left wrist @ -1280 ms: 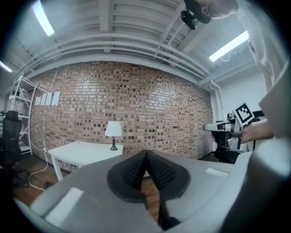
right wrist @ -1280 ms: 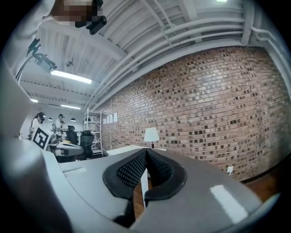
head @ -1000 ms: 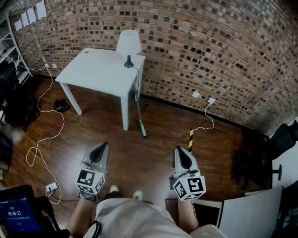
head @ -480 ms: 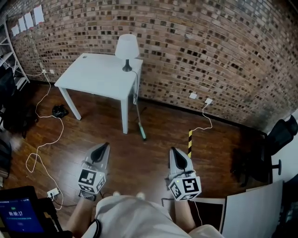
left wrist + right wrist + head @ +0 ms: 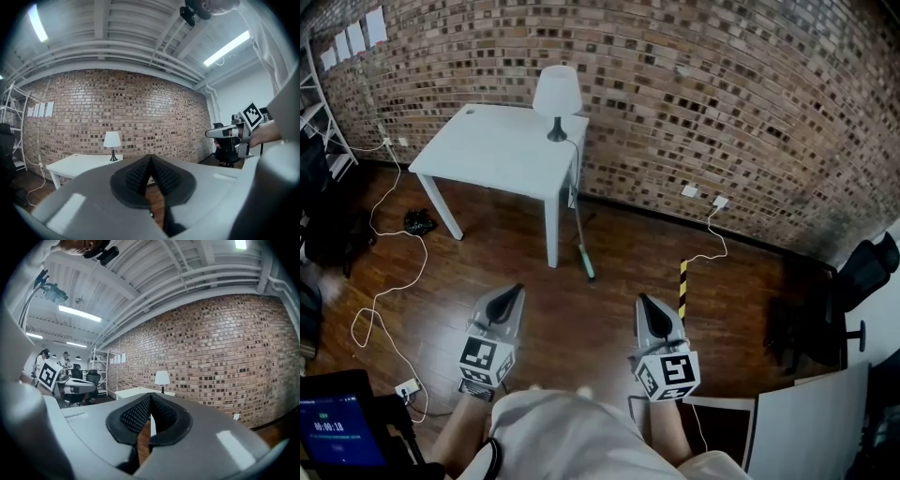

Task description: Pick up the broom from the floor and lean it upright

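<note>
The broom (image 5: 578,230) stands with its thin handle against the right side of the white table (image 5: 492,145) and its green head (image 5: 586,264) on the wooden floor. Both grippers hover near me, well short of the broom, pointing toward the brick wall. My left gripper (image 5: 515,292) is shut with nothing between its pads (image 5: 140,173). My right gripper (image 5: 642,302) is likewise shut and empty, its pads (image 5: 140,416) pressed together. The right gripper's marker cube (image 5: 252,115) shows at the right edge of the left gripper view.
A lamp (image 5: 557,94) stands on the table's far corner. White cables (image 5: 389,281) trail over the floor at left, and another (image 5: 712,246) hangs from a wall socket. A black-yellow striped post (image 5: 682,281) stands ahead on the right. An office chair (image 5: 825,319) and a white panel (image 5: 811,431) are at right.
My right gripper has drifted a little to the left. The left gripper and the broom have kept their places.
</note>
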Demonstrator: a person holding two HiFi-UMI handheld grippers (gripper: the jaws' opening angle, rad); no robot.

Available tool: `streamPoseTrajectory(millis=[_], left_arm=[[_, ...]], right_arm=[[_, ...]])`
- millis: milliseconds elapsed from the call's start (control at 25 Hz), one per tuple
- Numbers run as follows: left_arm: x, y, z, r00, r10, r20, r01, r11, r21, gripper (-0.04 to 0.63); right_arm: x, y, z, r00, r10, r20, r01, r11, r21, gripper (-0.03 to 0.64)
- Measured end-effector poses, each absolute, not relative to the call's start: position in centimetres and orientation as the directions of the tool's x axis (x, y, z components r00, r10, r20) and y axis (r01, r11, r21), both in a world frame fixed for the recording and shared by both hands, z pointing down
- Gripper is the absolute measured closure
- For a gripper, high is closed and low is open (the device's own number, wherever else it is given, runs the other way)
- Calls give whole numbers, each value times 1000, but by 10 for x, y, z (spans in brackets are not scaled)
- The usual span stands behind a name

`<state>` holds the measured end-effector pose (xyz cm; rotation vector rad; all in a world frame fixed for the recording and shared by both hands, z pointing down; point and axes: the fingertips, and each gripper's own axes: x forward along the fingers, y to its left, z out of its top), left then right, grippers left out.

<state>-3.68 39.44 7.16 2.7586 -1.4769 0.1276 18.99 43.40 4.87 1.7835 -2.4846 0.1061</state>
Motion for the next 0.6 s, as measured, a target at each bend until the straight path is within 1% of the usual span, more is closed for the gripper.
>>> streamPoseTrajectory(millis=[600], left_arm=[[-42,390,67,573,-816,75,-816,-577,-35,597]], right_arm=[[179,430,48,-321,-939,123,-946,323,-7,606]])
